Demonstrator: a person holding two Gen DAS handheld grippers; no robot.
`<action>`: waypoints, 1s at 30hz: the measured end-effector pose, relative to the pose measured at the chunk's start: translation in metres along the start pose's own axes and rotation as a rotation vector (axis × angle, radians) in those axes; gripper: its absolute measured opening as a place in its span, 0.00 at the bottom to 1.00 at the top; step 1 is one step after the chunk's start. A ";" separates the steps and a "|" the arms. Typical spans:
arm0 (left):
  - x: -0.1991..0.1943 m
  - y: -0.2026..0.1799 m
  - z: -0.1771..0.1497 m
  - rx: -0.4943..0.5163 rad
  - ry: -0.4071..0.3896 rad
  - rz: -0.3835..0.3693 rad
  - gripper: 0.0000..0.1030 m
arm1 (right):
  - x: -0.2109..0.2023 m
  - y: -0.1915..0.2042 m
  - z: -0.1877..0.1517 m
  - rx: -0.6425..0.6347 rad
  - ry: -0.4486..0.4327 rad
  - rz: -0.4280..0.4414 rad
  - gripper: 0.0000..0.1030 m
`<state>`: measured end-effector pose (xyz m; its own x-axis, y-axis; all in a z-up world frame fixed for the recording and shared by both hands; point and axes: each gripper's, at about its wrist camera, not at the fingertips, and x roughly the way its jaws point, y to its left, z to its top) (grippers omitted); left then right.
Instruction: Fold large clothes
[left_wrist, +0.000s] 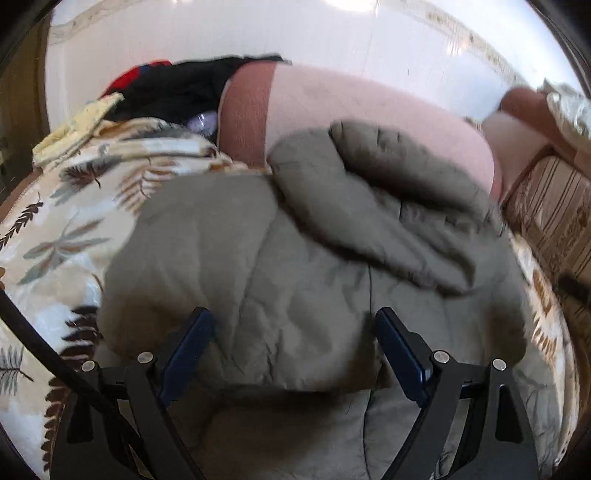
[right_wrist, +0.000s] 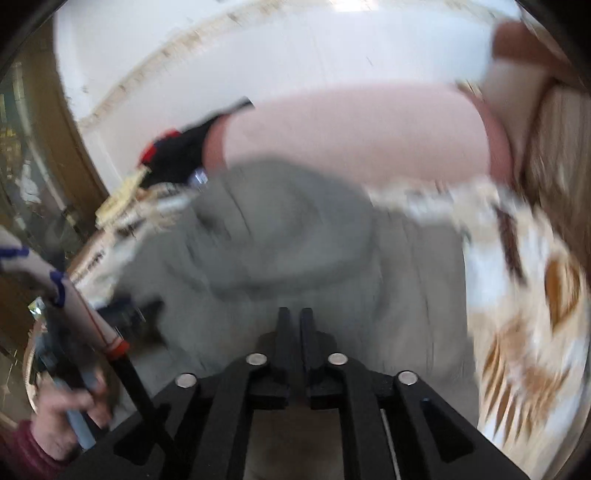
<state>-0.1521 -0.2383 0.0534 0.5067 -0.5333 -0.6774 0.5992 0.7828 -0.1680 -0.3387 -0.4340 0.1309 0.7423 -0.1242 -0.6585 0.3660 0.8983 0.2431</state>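
Observation:
A large olive-grey padded jacket (left_wrist: 280, 258) lies spread on a leaf-patterned bedspread (left_wrist: 62, 229), with a sleeve or hood folded across its upper part. My left gripper (left_wrist: 293, 325) is open, its blue-padded fingers (left_wrist: 192, 343) just above the jacket's lower part, holding nothing. In the right wrist view, which is blurred by motion, the jacket (right_wrist: 295, 240) fills the middle. My right gripper (right_wrist: 295, 314) is shut above the jacket's near edge, and I see no cloth between its fingers.
A pink pillow (left_wrist: 369, 110) lies behind the jacket against a white wall. A pile of black, red and yellow clothes (left_wrist: 173, 92) sits at the back left. A brown striped panel (left_wrist: 554, 206) stands at the right. The person's left hand (right_wrist: 70, 413) holds the other gripper's handle.

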 end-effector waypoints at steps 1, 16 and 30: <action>-0.005 0.002 0.004 -0.017 -0.022 -0.009 0.87 | -0.001 0.004 0.012 -0.003 -0.021 0.006 0.25; 0.032 0.005 0.005 0.038 0.066 0.089 0.89 | 0.166 0.044 0.005 -0.108 0.244 -0.056 0.50; 0.015 0.026 0.009 -0.033 0.052 0.155 0.89 | 0.115 0.075 -0.001 -0.180 0.165 -0.014 0.50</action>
<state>-0.1235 -0.2284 0.0456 0.5581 -0.3887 -0.7331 0.4952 0.8650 -0.0816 -0.2265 -0.3808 0.0720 0.6305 -0.0803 -0.7720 0.2587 0.9595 0.1115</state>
